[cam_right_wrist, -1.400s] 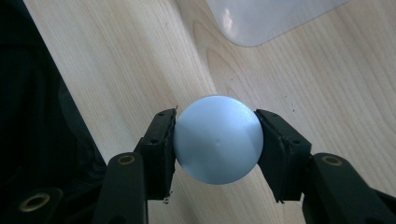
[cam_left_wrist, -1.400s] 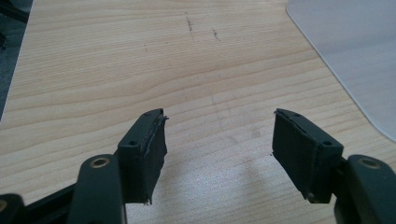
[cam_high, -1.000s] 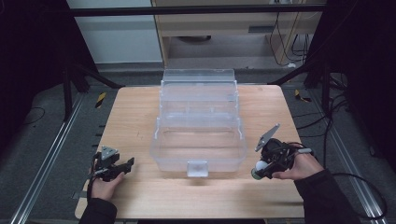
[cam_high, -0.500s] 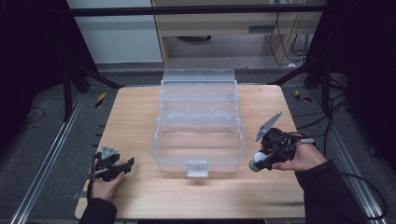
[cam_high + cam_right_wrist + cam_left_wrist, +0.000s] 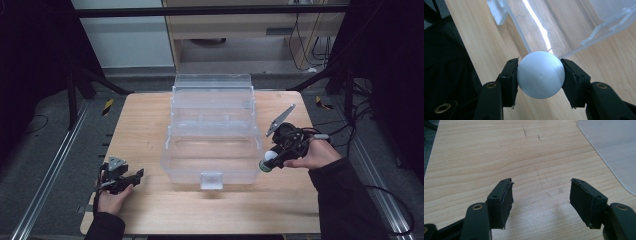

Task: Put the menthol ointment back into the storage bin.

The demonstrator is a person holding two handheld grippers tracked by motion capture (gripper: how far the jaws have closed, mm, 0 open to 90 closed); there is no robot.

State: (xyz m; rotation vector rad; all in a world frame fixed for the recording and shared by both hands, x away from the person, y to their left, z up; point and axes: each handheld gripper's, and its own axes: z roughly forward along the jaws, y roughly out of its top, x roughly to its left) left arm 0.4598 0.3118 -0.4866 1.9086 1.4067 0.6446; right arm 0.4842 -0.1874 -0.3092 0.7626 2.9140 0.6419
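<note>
The table [image 5: 150, 125] is pale wood, and a clear plastic box [image 5: 212, 135] with stepped tiers stands on its middle, a small latch on its near wall.

The person's right forearm comes in from the near right corner, dark sleeve to the wrist, and bends left toward the box. The right hand [image 5: 317, 155] holds the right gripper [image 5: 267, 162] off the table, tilted so the jaws point left and a little toward the near edge, with the grey plate sticking up on the far side. The jaws are clamped on a white ball [image 5: 270, 159], one pad on each side of it; in the right gripper view the ball [image 5: 540, 74] sits squarely between the pads, its front bulging past their tips. The ball hangs just beside the near right corner of the box, outside its wall, above bare wood.

The left hand [image 5: 112, 195] lies low at the near left corner of the table, wrist flat, holding the left gripper [image 5: 137, 175] level with its jaws pointing right toward the box, well apart from it. Its jaws stand apart with nothing between them; in the left gripper view only wood grain lies between them, and the box's edge [image 5: 609, 150] shows at far right.
</note>
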